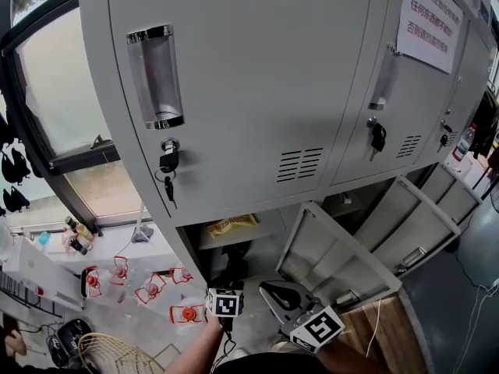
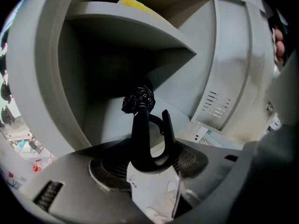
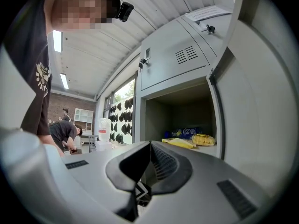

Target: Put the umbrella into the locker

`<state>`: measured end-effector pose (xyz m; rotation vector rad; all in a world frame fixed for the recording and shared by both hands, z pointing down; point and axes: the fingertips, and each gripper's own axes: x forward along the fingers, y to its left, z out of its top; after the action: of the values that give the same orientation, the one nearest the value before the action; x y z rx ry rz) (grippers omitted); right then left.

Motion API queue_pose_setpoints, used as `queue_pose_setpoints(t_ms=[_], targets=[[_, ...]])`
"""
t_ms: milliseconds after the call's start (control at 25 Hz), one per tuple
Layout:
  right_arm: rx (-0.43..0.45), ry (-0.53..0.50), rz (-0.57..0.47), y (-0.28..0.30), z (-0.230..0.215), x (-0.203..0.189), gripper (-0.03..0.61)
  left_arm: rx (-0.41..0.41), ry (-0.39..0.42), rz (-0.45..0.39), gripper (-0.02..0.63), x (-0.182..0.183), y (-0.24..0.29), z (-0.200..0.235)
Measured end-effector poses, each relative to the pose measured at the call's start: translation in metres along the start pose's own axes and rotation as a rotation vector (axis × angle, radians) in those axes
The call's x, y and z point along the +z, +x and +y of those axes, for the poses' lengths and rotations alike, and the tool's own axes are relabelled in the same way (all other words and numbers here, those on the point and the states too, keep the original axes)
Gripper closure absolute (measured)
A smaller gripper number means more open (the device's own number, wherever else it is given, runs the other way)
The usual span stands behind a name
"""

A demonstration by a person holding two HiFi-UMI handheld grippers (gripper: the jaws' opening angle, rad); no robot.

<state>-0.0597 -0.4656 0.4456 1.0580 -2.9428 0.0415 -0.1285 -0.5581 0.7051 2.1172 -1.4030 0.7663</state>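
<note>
While left tongs point(image 2: 148, 160) pinch the umbrella point(image 2: 140, 125), the dark locker point(image 2: 46, 78) hides its tip; right tongs point(image 3: 149, 162) are pressed together.

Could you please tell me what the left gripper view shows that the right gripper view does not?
Only the left gripper view: the umbrella, its hooked handle between the jaws of the left gripper, pointing into the lower compartment under the shelf. Only the right gripper view: the shut, empty jaws of the right gripper, a person standing close, ceiling lights, a blue packet, closed upper lockers. Both: the open locker and the yellow packet on its shelf.
</note>
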Motion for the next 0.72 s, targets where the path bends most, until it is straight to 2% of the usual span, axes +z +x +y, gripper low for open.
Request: queue_pose_setpoints(t_ms=[200, 520, 640, 720], targets=[[0.005, 0.014, 0.006, 0.000, -0.002, -0.002, 0.548, 0.009, -0.003, 0.000, 0.353, 0.018, 0.012, 0.004], [0.020, 0.009, 0.008, 0.002, -0.002, -0.005, 0.548, 0.019, 0.037, -0.023, 0.351, 0.016, 0.027, 0.006], [0.027, 0.023, 0.014, 0.003, 0.000, -0.005, 0.548, 0.024, 0.036, -0.054, 0.310, 0.020, 0.018, 0.005], [0.032, 0.023, 0.015, 0.004, 0.001, -0.005, 0.548, 0.019, 0.041, -0.066, 0.305, 0.022, 0.008, 0.003]])
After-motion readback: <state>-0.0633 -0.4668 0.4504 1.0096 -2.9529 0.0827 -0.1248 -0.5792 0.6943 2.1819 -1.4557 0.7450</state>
